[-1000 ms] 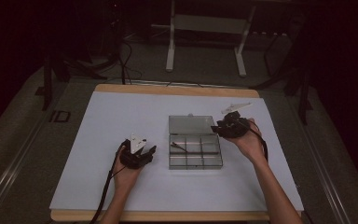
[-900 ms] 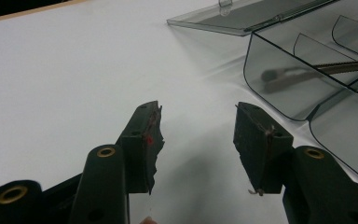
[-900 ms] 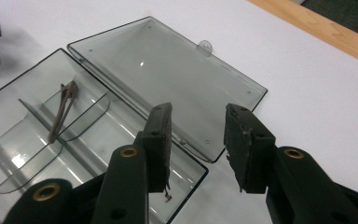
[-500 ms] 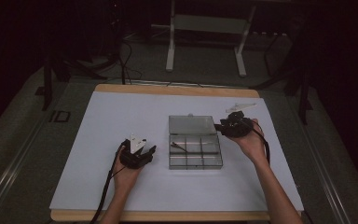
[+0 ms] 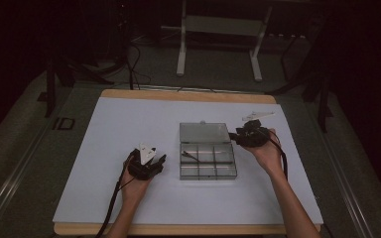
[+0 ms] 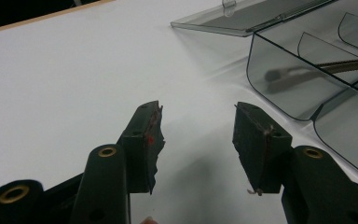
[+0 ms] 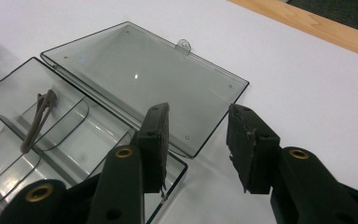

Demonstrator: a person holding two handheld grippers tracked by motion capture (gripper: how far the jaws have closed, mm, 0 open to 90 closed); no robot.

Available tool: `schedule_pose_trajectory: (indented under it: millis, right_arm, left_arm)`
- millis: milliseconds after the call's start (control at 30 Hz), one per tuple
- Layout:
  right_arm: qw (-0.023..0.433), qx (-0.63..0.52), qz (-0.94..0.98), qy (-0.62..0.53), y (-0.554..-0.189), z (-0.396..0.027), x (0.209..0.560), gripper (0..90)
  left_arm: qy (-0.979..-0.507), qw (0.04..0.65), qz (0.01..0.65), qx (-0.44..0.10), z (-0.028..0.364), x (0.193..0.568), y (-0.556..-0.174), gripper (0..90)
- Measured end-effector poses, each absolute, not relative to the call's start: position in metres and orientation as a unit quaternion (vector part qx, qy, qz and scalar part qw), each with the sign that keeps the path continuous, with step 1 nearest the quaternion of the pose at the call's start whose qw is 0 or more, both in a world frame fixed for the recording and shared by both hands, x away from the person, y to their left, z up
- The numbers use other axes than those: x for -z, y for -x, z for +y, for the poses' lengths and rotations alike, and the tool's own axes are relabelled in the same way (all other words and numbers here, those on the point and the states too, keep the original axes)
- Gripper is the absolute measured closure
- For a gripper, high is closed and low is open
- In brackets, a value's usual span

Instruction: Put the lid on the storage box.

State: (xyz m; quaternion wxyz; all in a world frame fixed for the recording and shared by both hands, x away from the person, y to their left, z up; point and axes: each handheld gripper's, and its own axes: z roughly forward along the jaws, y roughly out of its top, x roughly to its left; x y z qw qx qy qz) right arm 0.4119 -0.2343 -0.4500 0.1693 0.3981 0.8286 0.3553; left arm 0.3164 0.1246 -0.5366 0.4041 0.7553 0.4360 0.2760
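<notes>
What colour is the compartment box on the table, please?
The compartment box is clear, smoke-grey tinted plastic; the right gripper view shows it best.

The clear box (image 5: 207, 163) with its lid (image 5: 204, 132) laid flat open behind it sits mid-table between the left gripper (image 5: 151, 162) and right gripper (image 5: 239, 135). Bare white table (image 5: 129, 119) lies wide open left, behind and in front of it, with a narrower strip on its right
</notes>
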Motion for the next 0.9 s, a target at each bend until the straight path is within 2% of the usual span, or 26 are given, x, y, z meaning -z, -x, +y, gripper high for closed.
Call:
schedule_pose_trajectory:
  millis: [367, 900]
  right_arm:
    - [0.181, -0.361, 0.814, -0.417, -0.412, -0.239, 0.459, 59.4]
    - [0.164, -0.353, 0.816, -0.428, -0.417, -0.238, 0.475, 59.3]
  left_arm:
    - [-0.753, 0.418, 0.429, -0.271, 0.121, 0.533, -0.312, 51.7]
    - [-0.737, 0.452, 0.437, -0.248, 0.12, 0.517, -0.306, 51.8]
